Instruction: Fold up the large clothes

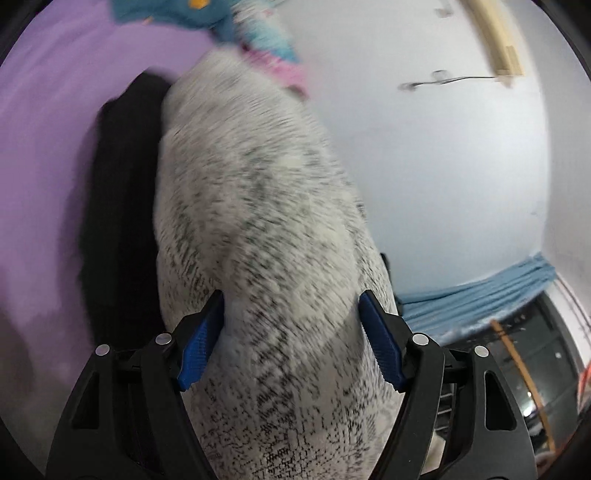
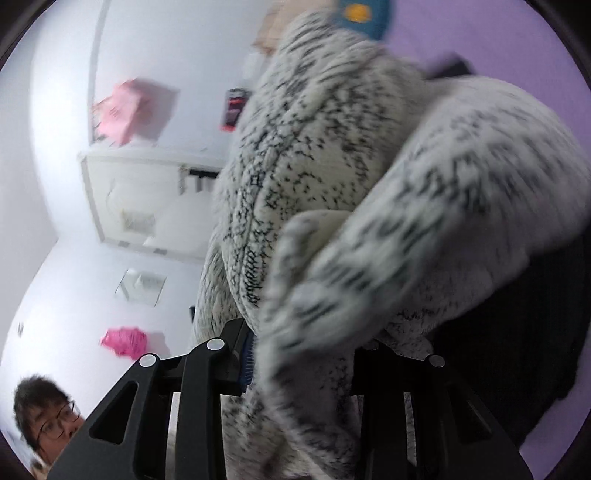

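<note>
A thick white fleece garment (image 1: 258,206) with black speckles runs away from my left gripper (image 1: 291,295) over a purple sheet (image 1: 48,129). It fills the gap between the blue pads (image 1: 201,339), which press on it from both sides. Its black inner side (image 1: 122,192) shows at the left. In the right wrist view the same garment (image 2: 332,177) bulges in blurred folds over my right gripper (image 2: 310,347). That gripper is shut on a bunch of the garment, and only a sliver of one blue pad (image 2: 247,354) shows. Both fingertips are hidden under fleece.
A blue and pink cloth item (image 1: 236,26) lies beyond the garment on the sheet. Blue curtains (image 1: 476,299) hang at the right. A white cabinet (image 2: 147,199), pink bags (image 2: 125,110) and a person's head (image 2: 40,413) show in the right wrist view.
</note>
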A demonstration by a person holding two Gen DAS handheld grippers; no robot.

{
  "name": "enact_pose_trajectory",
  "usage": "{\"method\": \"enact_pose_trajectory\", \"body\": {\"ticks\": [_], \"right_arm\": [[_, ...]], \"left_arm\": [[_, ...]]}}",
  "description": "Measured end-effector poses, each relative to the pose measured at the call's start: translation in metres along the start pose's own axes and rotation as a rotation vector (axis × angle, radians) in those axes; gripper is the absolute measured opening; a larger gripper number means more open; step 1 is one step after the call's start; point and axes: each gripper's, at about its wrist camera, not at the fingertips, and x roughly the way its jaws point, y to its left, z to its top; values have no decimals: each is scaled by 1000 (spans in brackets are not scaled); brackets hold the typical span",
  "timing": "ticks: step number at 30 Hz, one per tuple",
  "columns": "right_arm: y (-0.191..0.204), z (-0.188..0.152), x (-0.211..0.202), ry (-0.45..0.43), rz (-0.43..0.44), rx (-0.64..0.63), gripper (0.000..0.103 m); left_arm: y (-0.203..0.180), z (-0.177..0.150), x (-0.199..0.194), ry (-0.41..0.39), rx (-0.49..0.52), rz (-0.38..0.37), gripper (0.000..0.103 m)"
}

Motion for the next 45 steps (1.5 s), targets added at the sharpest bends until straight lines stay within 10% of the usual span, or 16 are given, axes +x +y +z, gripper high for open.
{"method": "enact_pose_trajectory", "body": {"ticks": [10,14,26,30,38,45], "right_arm": [[-50,3,-23,-37,36,47,37],[-39,4,-42,-34,55,55,75],[-6,1,-109,-206,-392,-13,90],[67,-32,-106,-276,-338,-119,97],[170,-61,-37,-196,-396,-233,97],[129,-20,-7,-197,-507,-66,98]], "left_arm": [[-6,-6,-3,33,-32,76,69],[-39,-11,-23,34,51,181,73],[-144,-63,-50,-78,333,585,90],[-151,-81,-33,-117,425,744,94],[-148,-105,10,-55,493,788,96],[-118,-105,38,-70,482,756,98]]}}
